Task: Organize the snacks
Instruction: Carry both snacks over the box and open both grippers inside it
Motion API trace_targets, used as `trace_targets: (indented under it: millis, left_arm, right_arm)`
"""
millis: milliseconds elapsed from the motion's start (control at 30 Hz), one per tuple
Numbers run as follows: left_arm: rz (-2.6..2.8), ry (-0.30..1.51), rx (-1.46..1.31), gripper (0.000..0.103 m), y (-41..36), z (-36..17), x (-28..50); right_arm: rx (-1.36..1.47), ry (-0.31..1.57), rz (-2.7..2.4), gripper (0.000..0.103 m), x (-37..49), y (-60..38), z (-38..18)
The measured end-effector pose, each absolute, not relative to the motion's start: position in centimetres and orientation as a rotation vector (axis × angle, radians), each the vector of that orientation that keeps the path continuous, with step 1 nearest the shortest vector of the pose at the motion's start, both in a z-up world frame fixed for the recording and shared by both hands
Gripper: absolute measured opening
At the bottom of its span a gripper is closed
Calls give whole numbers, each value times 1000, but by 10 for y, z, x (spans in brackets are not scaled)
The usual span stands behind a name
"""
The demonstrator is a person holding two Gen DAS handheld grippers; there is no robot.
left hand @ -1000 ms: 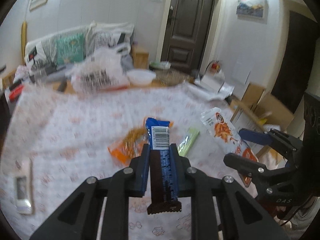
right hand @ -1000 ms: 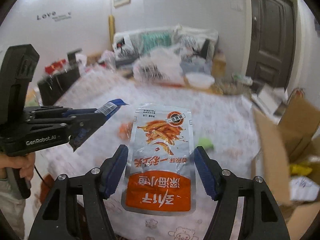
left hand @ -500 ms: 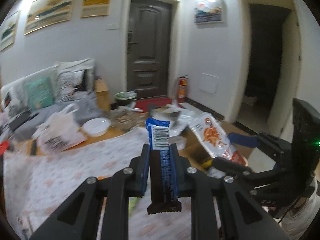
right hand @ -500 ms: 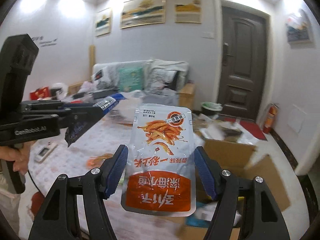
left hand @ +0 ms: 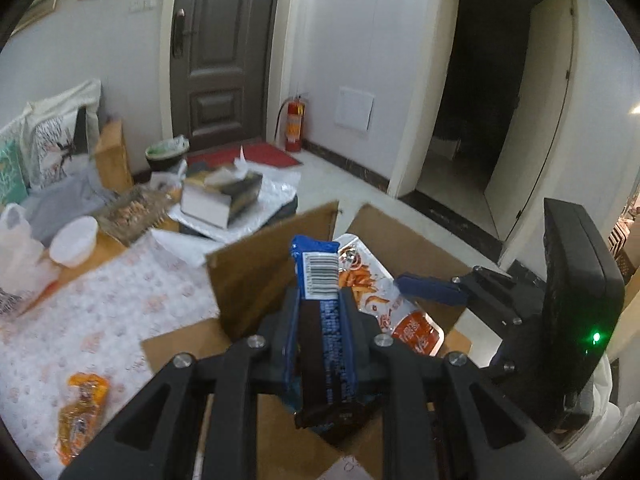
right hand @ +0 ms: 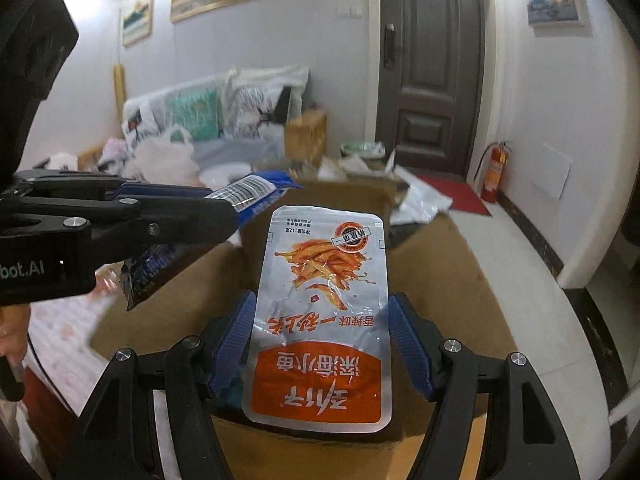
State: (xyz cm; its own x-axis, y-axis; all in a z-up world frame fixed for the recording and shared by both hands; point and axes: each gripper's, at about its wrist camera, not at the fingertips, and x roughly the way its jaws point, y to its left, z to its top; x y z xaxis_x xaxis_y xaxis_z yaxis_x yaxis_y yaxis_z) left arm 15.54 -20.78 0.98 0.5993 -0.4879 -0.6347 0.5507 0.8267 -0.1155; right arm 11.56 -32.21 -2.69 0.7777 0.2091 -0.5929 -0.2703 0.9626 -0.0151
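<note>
Left gripper (left hand: 320, 316) is clamped tight on a blue bar (left hand: 320, 280), which stands up between its fingers, barcode end topmost, held over an open box (left hand: 256, 276). Right gripper (right hand: 322, 344) grips a silver-and-orange pouch (right hand: 320, 320) across its width, the blue pads pressing both side edges, print upside down to the camera; the pouch also hangs above the box (right hand: 440, 280). From the right wrist, the left gripper (right hand: 224, 216) comes in from the left with the bar (right hand: 248, 192) jutting from its tip. An orange packet (left hand: 80, 408) lies on the patterned table cloth (left hand: 100, 320) beside the box. Beyond stand a dark door (left hand: 220, 48) and a red extinguisher (left hand: 294, 124).
</note>
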Motion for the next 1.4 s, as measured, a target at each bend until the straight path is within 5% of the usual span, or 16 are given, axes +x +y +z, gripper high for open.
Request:
trace_targets:
  millis: [833, 933, 1400]
  left_arm:
    - [-589, 814, 127, 20, -228, -19, 174]
    - [-591, 822, 129, 22, -228, -21, 173]
    - [-578, 822, 98, 44, -215, -21, 174]
  right_arm:
    - [-181, 682, 295, 66, 130, -322, -45]
    - [-182, 685, 288, 72, 127, -321, -44]
    - [-189, 694, 313, 75, 125, -321, -47]
